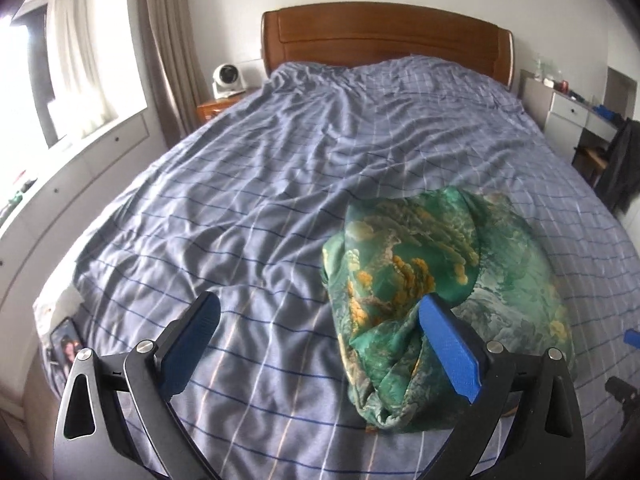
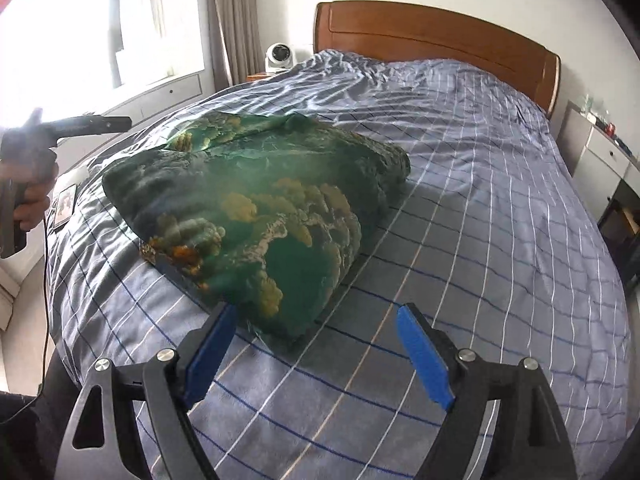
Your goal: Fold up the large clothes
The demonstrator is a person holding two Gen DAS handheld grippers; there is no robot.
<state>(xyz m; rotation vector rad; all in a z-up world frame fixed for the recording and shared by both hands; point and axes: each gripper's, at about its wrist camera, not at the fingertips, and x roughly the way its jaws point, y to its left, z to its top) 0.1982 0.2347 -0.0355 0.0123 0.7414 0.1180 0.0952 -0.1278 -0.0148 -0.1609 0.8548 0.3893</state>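
A: From the left wrist, what shows?

B: The left gripper (image 1: 318, 312) has its jaws spread wide with nothing between them. Its right blue pad (image 1: 450, 350) overlaps the green garment (image 1: 432, 268) in the picture, but I cannot tell whether it touches the cloth. The garment lies bundled on the near right part of the bed (image 1: 280, 152), on the blue checked cover. A wooden headboard (image 1: 384, 36) stands at the far end, and a small white fan (image 1: 229, 79) sits on a side table far left.

A: And the right wrist?

B: The right gripper (image 2: 316, 318) is also apart and empty, hovering over bare cover just near the garment's (image 2: 260, 200) closest corner. Its left pad (image 2: 214, 350) sits just beside the cloth edge. The garment is a thick folded heap, left of centre. At the far left a hand (image 2: 34, 200) grips the other tool's handle, above a phone (image 2: 64, 206) lying at the bed's edge.
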